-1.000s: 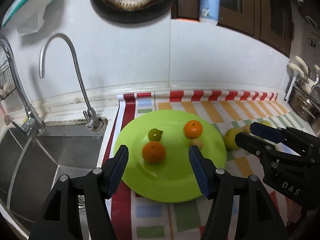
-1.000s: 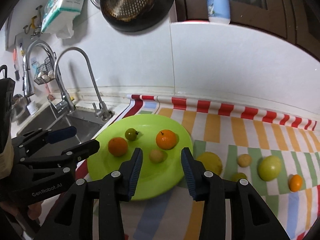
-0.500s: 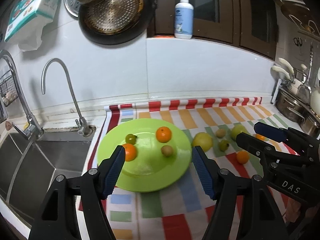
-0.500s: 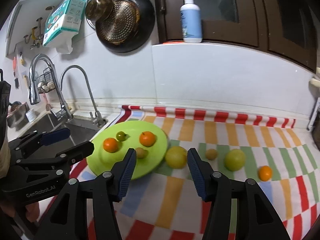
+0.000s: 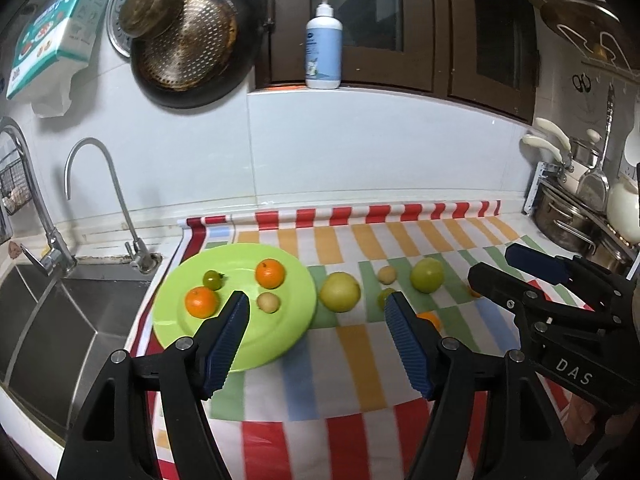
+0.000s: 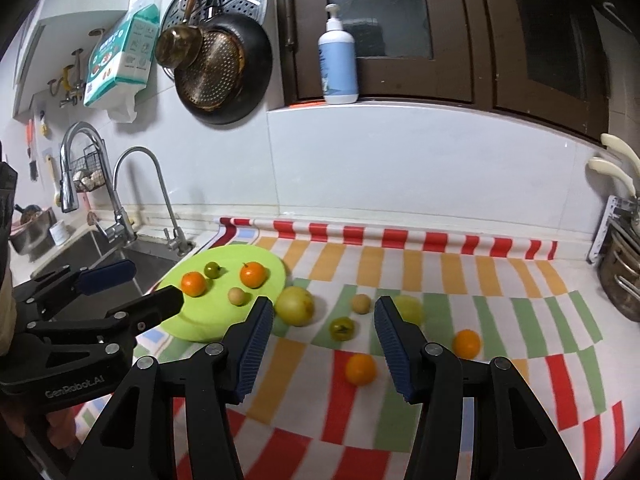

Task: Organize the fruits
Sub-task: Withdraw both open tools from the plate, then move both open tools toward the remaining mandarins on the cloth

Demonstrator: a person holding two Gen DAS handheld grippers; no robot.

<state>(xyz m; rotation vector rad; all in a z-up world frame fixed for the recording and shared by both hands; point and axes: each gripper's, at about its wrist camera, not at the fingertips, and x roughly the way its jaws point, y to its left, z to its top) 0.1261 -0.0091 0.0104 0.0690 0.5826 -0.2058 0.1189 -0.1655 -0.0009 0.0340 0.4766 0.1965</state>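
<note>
A lime green plate (image 5: pixel 276 340) (image 6: pixel 188 324) lies on the striped cloth beside the sink. On it are two oranges (image 5: pixel 201 301) (image 5: pixel 270 273), a small green tomato (image 5: pixel 212 279) and a small tan fruit (image 5: pixel 267 303). On the cloth to its right lie a large yellow-green fruit (image 6: pixel 295 306), a green tomato (image 6: pixel 342 328), a tan fruit (image 6: pixel 361 303), a green apple (image 5: pixel 427 275) and two oranges (image 6: pixel 361 368) (image 6: pixel 466 343). My left gripper (image 5: pixel 316 326) and right gripper (image 6: pixel 323 330) are both open, empty and held above the counter's front.
A steel sink (image 5: pixel 52 320) with two taps (image 5: pixel 120 208) is on the left. Pots and utensils (image 5: pixel 580 216) stand at the far right. A pan (image 5: pixel 188 44) and strainer hang on the wall, and a soap bottle (image 5: pixel 323 44) stands on the ledge.
Both grippers have pulled back and up from the plate, so more of the cloth and loose fruits shows. Both stay open. The fruits have not moved.
</note>
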